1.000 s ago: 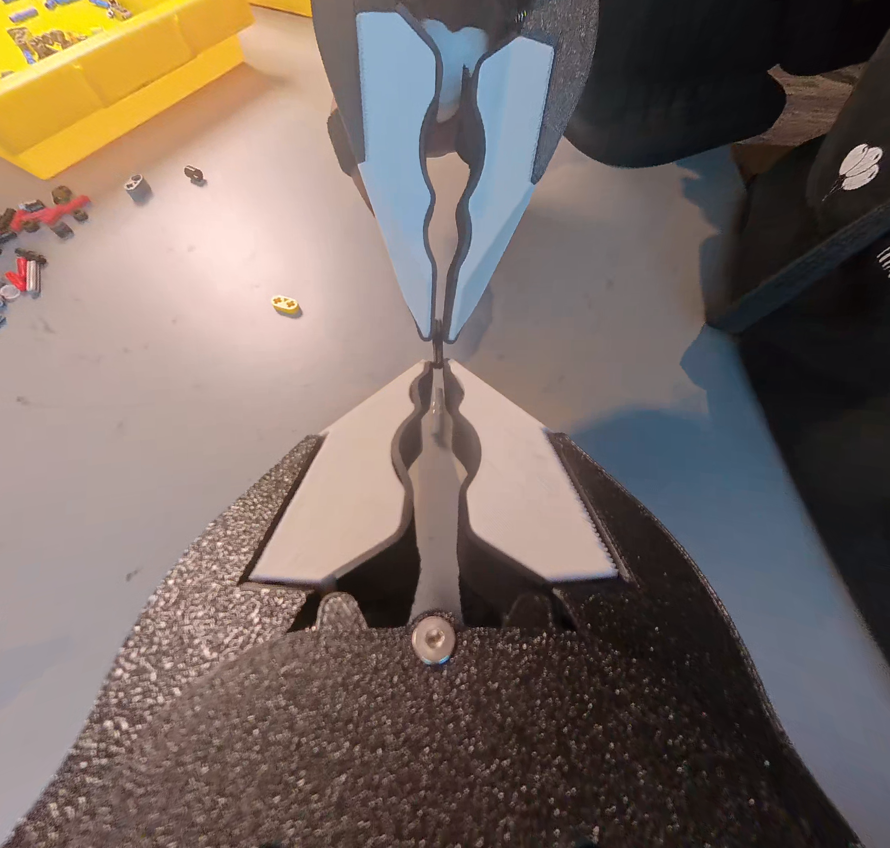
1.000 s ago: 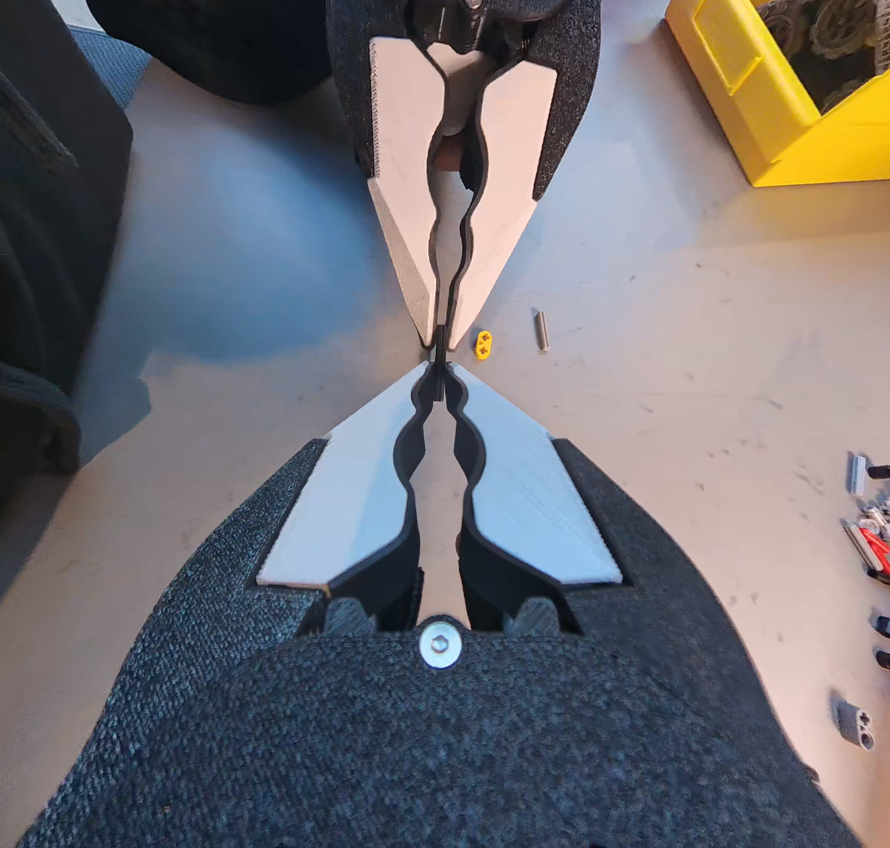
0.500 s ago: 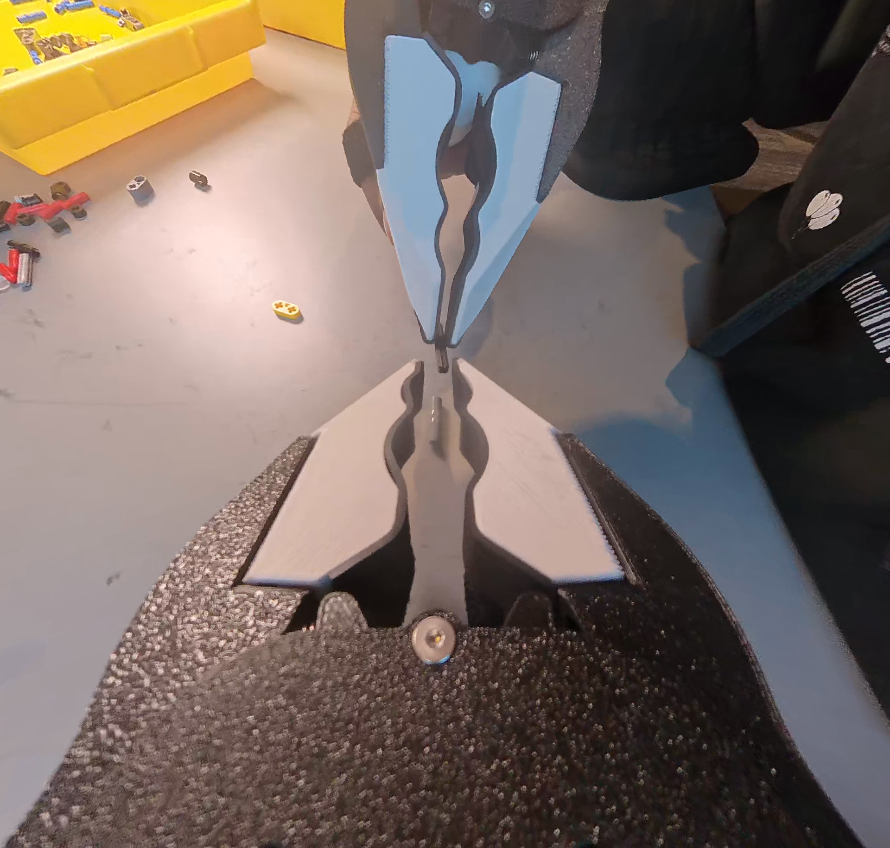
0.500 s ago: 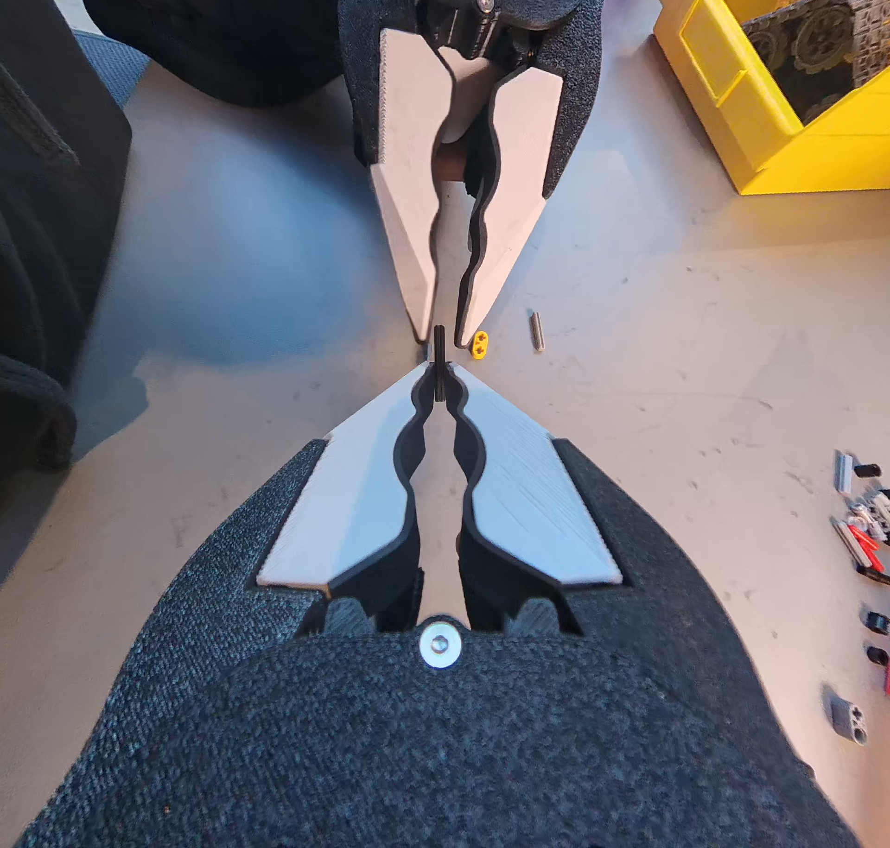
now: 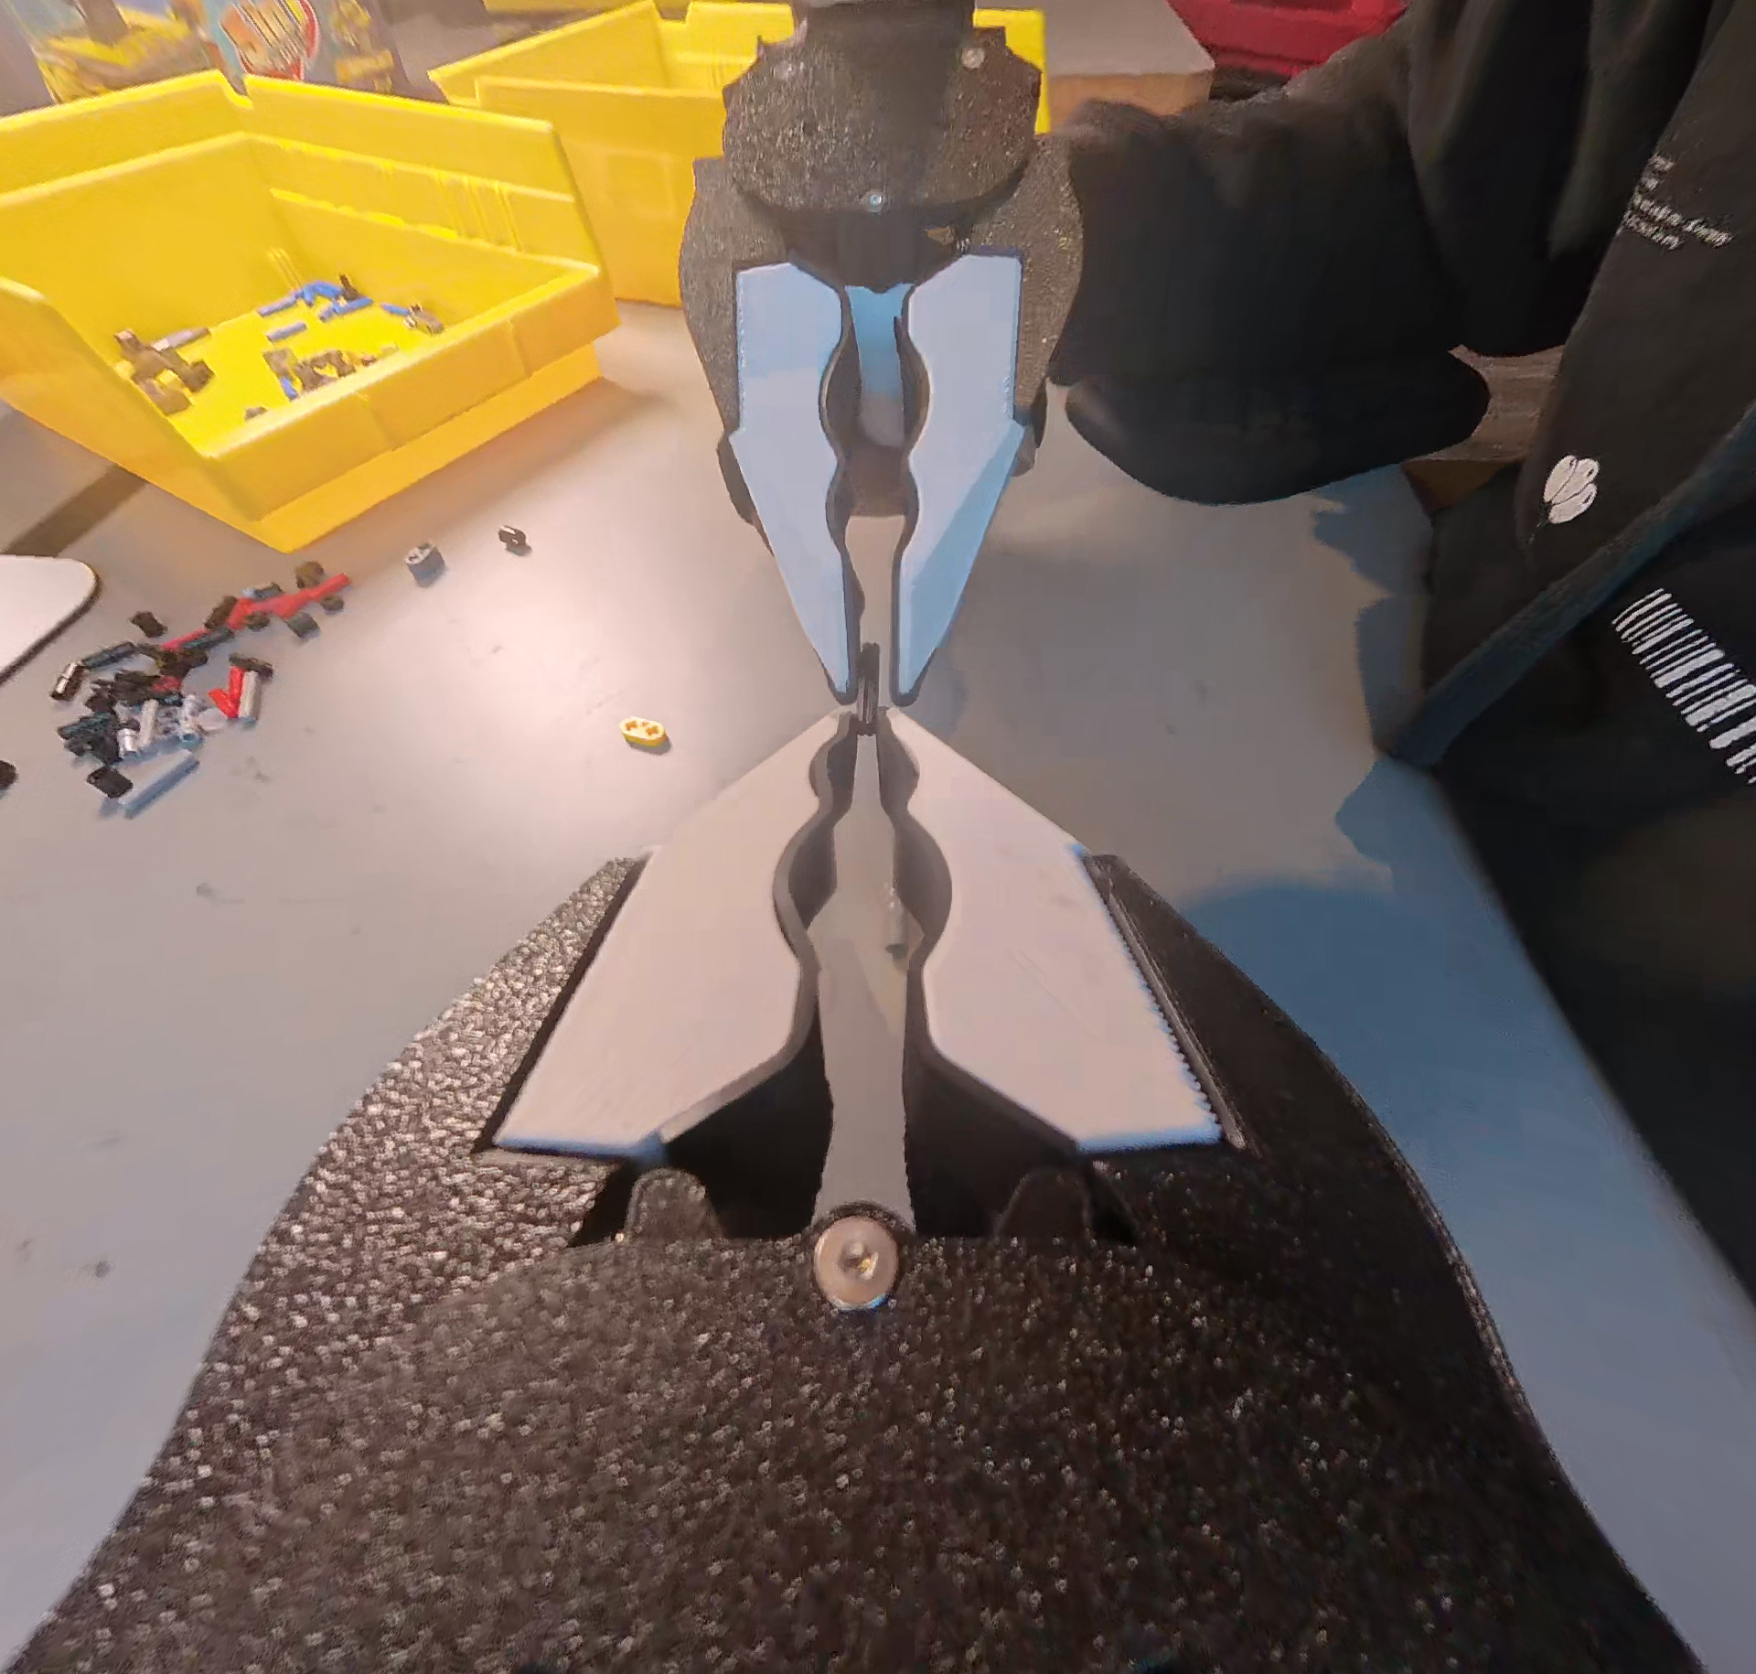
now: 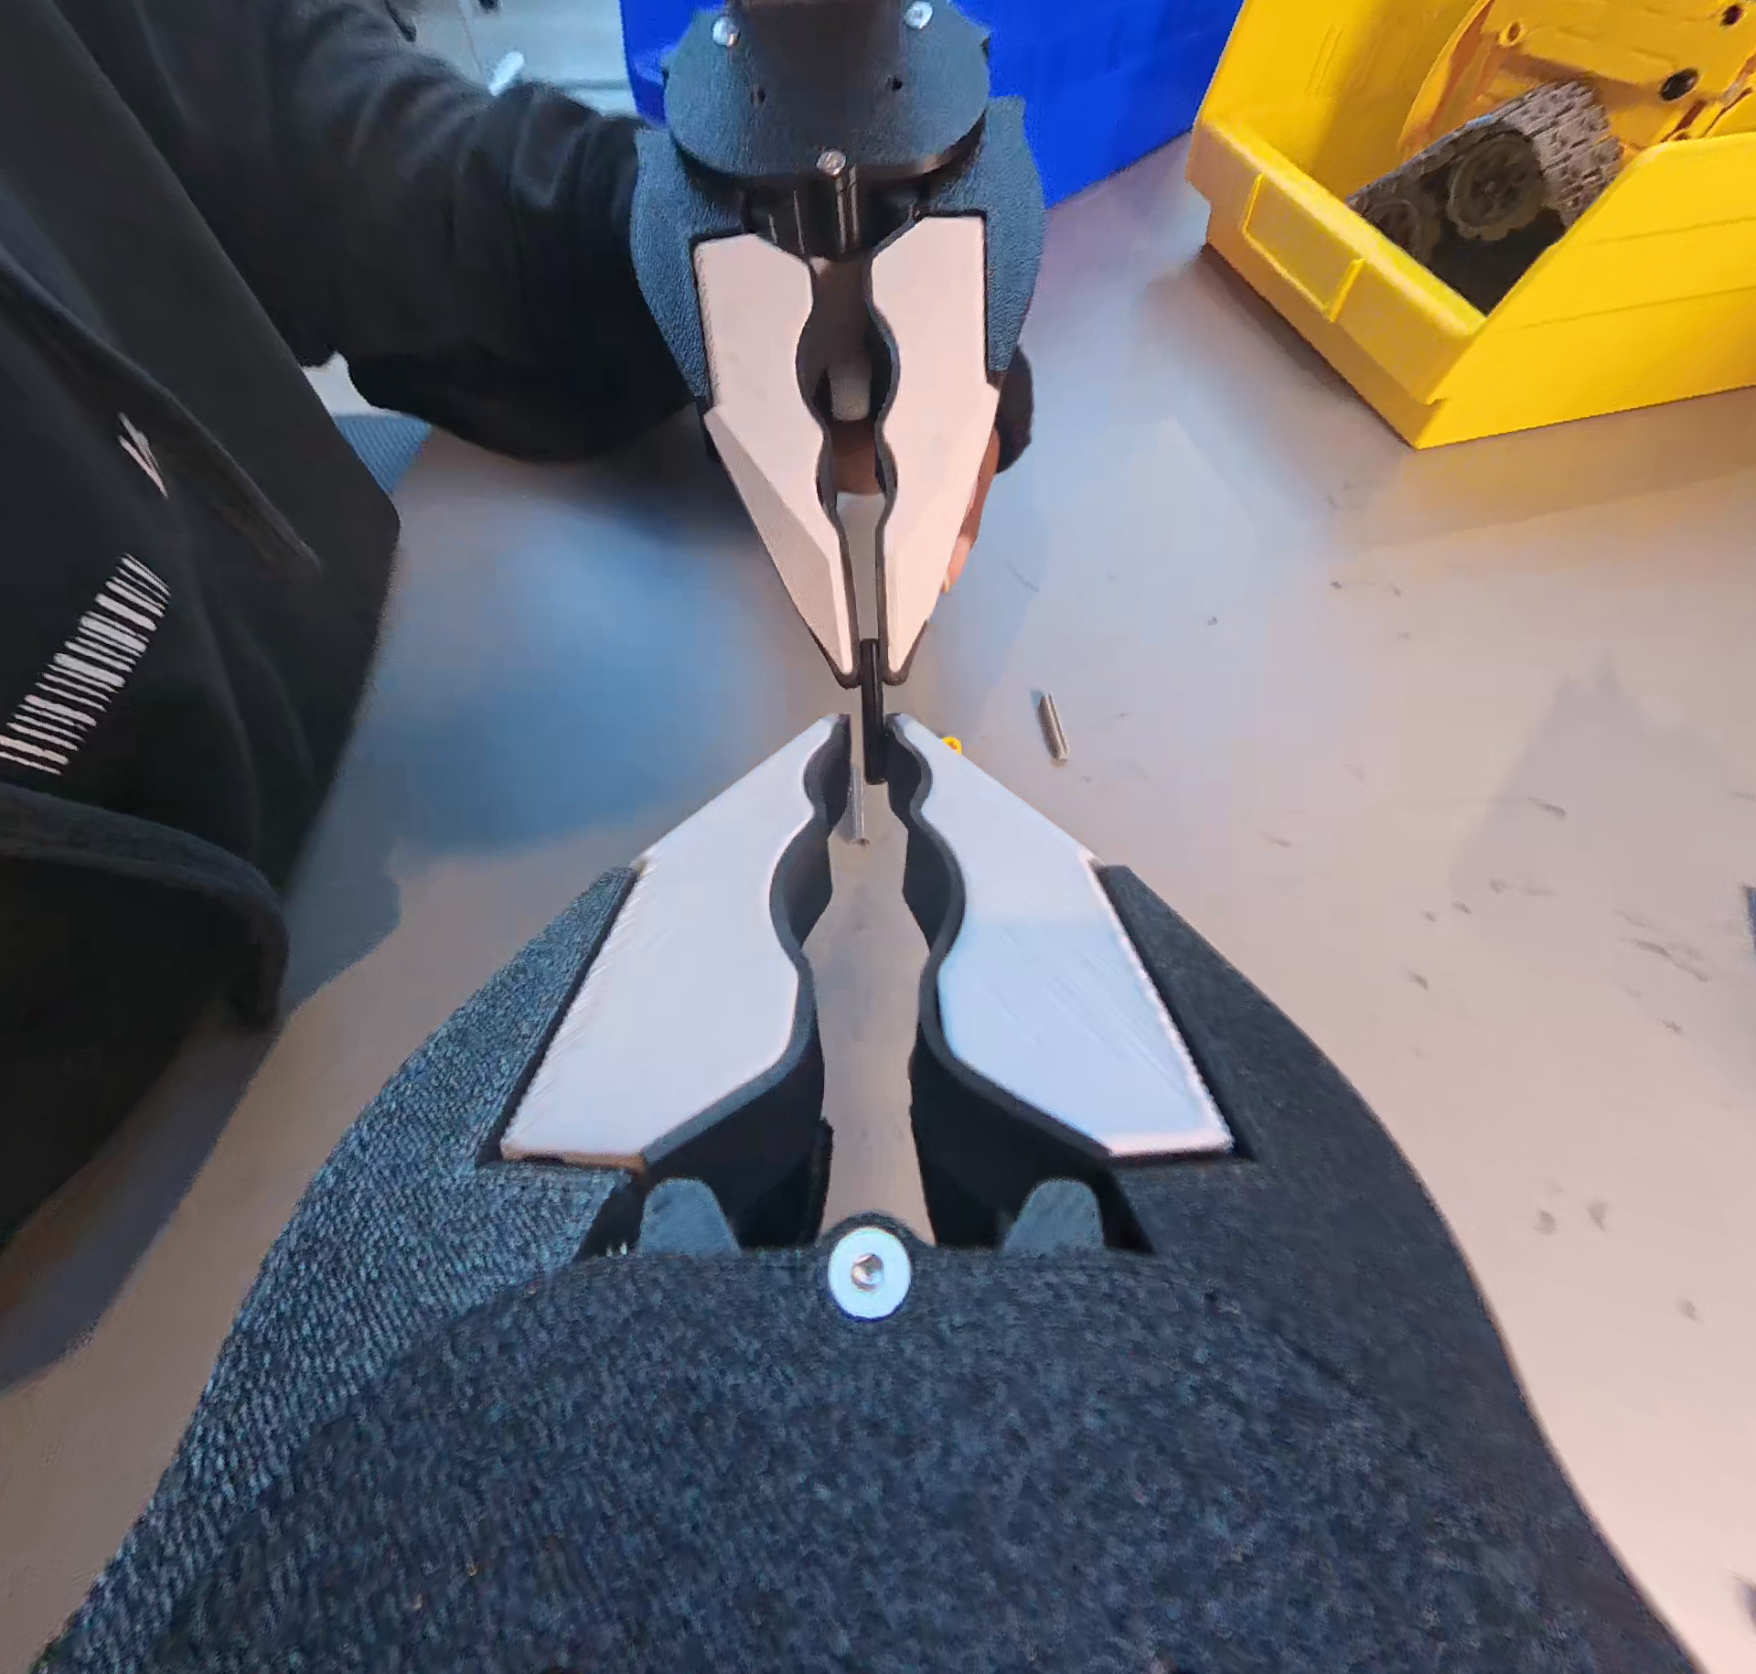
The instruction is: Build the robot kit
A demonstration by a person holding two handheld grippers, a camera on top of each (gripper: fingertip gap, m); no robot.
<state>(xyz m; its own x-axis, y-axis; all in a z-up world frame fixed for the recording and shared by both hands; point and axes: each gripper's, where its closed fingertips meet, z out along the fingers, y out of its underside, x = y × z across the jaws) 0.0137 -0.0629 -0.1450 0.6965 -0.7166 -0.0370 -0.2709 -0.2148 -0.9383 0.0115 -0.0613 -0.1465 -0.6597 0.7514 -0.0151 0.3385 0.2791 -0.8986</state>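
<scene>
The left gripper (image 5: 865, 725) and right gripper (image 6: 867, 725) meet tip to tip above the grey table (image 5: 380, 868), each nearly closed and pinching an end of one thin black pin (image 6: 871, 706) between them. Beyond, a yellow bin (image 5: 285, 345) holds small blue and dark bricks, and another yellow bin (image 6: 1425, 298) holds a yellow tracked vehicle (image 6: 1520, 136). A blue bin (image 6: 1093, 41) stands behind; its contents are hidden.

Your left gripper (image 5: 865, 725) and right gripper (image 6: 869, 735) point at each other, tip to tip, both with fingers pinched almost together.
</scene>
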